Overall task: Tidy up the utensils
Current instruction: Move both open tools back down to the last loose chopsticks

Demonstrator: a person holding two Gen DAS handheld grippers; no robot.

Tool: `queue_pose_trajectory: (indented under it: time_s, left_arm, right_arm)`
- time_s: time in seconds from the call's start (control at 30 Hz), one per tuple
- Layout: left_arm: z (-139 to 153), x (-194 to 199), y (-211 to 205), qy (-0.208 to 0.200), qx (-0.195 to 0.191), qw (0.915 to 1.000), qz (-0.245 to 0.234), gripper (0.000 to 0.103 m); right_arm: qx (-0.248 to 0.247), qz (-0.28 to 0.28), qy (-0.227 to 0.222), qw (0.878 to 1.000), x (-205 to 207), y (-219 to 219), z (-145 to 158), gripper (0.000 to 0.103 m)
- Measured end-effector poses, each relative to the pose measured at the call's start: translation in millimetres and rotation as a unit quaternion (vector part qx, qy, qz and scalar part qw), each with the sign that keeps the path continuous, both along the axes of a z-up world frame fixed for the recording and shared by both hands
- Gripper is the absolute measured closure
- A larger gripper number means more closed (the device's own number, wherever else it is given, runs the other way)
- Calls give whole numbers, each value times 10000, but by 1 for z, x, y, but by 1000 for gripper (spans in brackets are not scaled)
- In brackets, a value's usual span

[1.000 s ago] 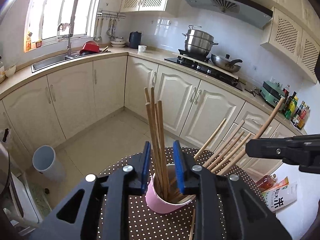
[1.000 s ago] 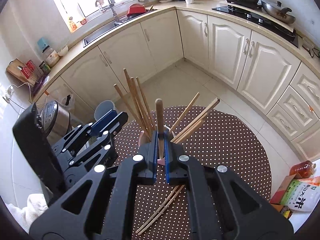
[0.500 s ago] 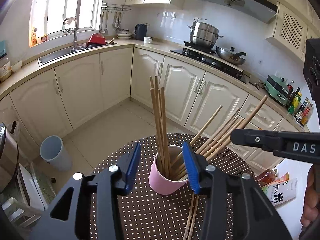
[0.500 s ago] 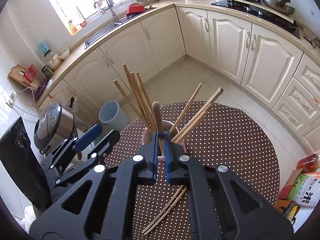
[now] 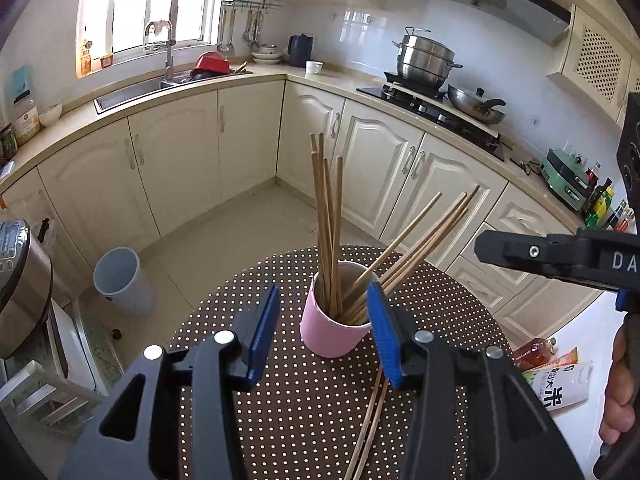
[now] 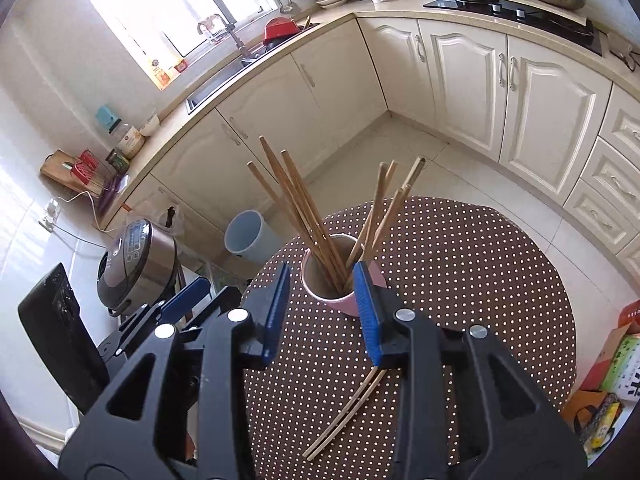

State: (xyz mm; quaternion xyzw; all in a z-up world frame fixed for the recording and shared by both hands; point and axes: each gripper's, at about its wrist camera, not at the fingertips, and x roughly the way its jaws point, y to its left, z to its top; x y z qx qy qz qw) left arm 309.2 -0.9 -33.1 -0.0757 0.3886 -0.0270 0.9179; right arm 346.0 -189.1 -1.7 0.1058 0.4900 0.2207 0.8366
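A pink cup [image 5: 328, 334] [image 6: 341, 303] stands on the round brown dotted table [image 5: 288, 400] [image 6: 480, 280]. It holds several wooden chopsticks [image 5: 326, 220] [image 6: 296, 200], some upright and some leaning right. A loose pair of chopsticks [image 5: 370, 416] [image 6: 348, 410] lies on the cloth in front of the cup. My left gripper [image 5: 324, 292] is open, its blue pads standing clear on either side of the cup. My right gripper [image 6: 321, 270] hangs over the cup's near rim with its jaws opening and nothing pressed between the pads.
A grey bin [image 5: 120, 280] [image 6: 250, 236] stands on the floor beyond the table, beside a rice cooker [image 6: 136, 264]. Food packets and a bottle [image 5: 556, 380] lie off the table's right edge. A hand [image 5: 618, 400] holds the right gripper's handle.
The right gripper let go of the thick wooden stick, which now leans in the cup. The left gripper's jaws spread wider and pulled back from the cup's chopsticks.
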Motion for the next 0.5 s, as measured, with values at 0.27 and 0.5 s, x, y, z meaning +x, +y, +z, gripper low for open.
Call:
queue_pose_trajectory:
  time_s: [0.27,0.5]
  left_arm:
    - [-20,-7,-22,534,-86,9985,-46,57]
    - [-75,0,-41,1576,-97,9868,-360,56]
  right_arm:
    - [-20,3,168,9999,-18,-33,-12,70]
    - [-186,-251,713,9970,-38,-64,-52,70]
